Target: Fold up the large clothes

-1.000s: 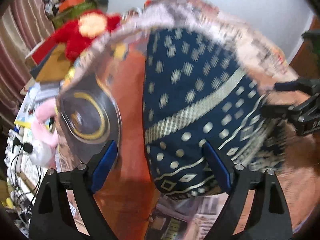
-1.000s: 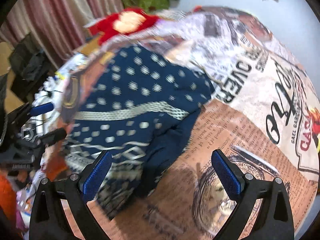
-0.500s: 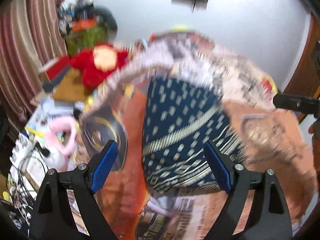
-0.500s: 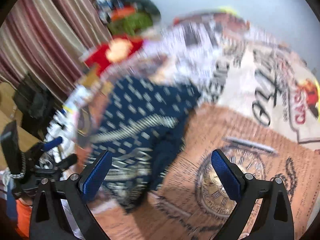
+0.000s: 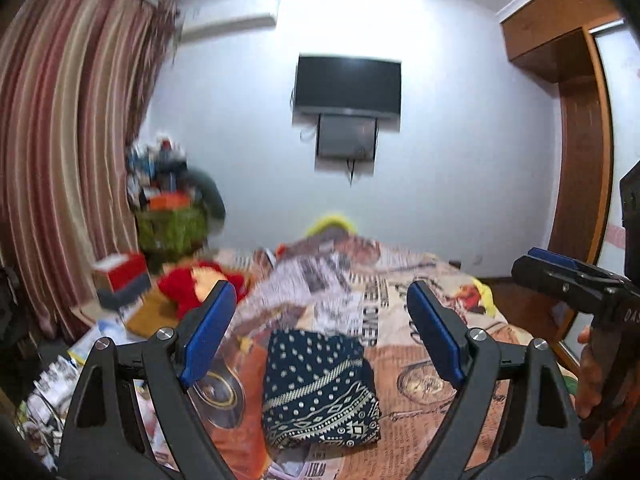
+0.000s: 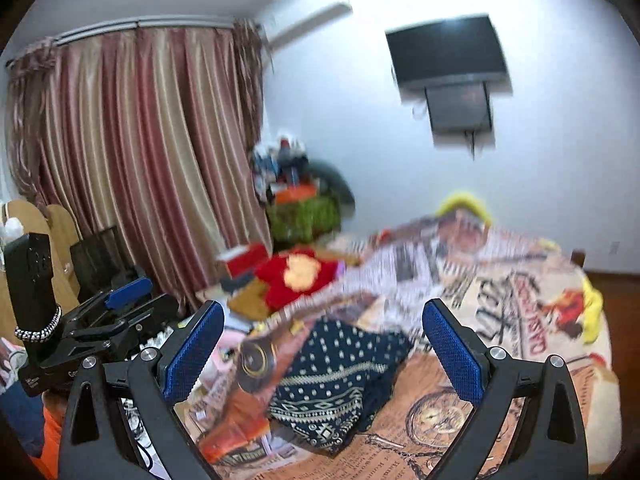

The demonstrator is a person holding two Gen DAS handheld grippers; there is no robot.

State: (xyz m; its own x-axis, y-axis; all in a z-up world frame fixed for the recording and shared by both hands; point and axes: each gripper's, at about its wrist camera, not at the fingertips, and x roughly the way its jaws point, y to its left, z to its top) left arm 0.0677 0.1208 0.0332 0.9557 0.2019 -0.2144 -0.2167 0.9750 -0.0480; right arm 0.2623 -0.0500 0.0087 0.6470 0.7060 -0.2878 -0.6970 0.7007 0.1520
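1. Judging the fold finished, we reckoned the step in hand was to draw both tongs clear of the garment [image 5: 320, 388] without snagging its top layer, lifting straight away, not dragging across it.
2. Our left tongs [image 5: 322, 334] were spread wide and held nothing; our right tongs [image 6: 320, 354] were likewise released and empty.
3. We saw the garment lying on the bed [image 5: 432, 416], below and between the left tongs' tips, as a compact, roughly rectangular bundle.
4. Its cloth was dark navy with pale dots and a geometric border band, soft and thin-looking; we judged it would slump if nudged.
5. In the right view, one edge [image 6: 384, 392] looked looser and less square.
6. The bedcover carried a busy newspaper print, slightly rumpled.
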